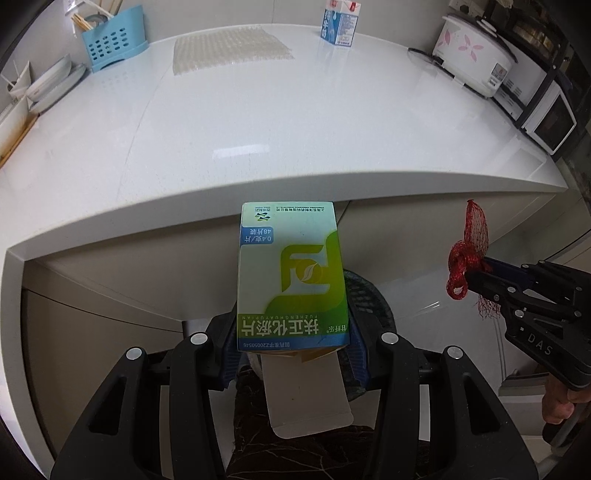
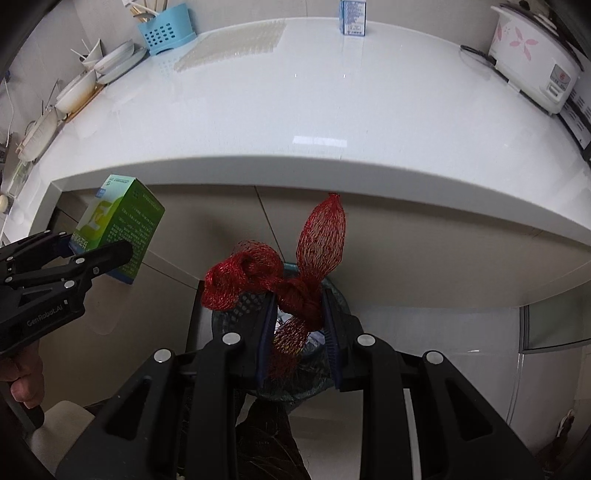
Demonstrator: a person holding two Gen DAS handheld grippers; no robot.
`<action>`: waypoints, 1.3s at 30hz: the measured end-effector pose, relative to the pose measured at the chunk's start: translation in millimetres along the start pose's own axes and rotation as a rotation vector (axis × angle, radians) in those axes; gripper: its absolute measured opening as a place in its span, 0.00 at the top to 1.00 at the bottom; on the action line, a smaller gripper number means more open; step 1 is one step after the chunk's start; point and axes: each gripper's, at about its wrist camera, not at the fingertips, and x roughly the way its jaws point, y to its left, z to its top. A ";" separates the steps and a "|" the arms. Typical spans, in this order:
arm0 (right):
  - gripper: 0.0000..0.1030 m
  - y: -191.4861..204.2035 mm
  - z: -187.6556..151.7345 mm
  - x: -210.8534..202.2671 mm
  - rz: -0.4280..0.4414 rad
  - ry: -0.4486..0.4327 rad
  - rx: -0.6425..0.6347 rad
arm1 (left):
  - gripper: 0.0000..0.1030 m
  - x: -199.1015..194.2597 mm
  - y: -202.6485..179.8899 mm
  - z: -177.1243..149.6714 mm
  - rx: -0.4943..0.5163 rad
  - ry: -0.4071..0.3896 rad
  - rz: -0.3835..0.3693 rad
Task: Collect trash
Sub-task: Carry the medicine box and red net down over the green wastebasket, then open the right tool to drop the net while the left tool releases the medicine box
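Both hands tip their tongs steeply down in front of the white counter (image 1: 258,122), over a dark mesh bin (image 2: 334,295). The left tongs (image 1: 291,332) clamp a green-and-white medicine box (image 1: 291,273), its bottom flap hanging open. The right tongs (image 2: 297,314), nearly closed, pinch a knotted red net bag (image 2: 295,280).

Carton (image 1: 291,273) left of net (image 1: 467,254) (bin (image 2: 332,295) seemingly below)

2 grippers: the left gripper (image 1: 291,332) and the right gripper (image 2: 299,325). 1 green medicine box (image 1: 291,273), 1 red mesh net (image 2: 295,273), 1 bin (image 2: 332,295) at lower centre. On the worktop (image 1: 277,122): 1 blue utensil holder (image 1: 110,44) upper left, 1 milk carton (image 1: 341,24) top centre, 1 bubble wrap sheet (image 1: 229,48), 1 rice cooker (image 1: 476,55) upper right.
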 end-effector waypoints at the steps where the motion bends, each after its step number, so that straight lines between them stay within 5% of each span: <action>1: 0.77 0.3 -1.8 4.3 -0.001 0.006 -0.003 | 0.55 4.5 0.6 -1.8 -0.002 0.005 0.000; 31: 0.76 -0.8 -18.6 131.5 0.016 0.205 -0.038 | 0.55 78.9 22.9 -34.1 -0.052 0.085 0.024; 39: 0.63 8.5 -23.0 136.9 0.034 0.215 -0.080 | 0.55 79.6 25.1 -37.3 -0.073 0.096 0.034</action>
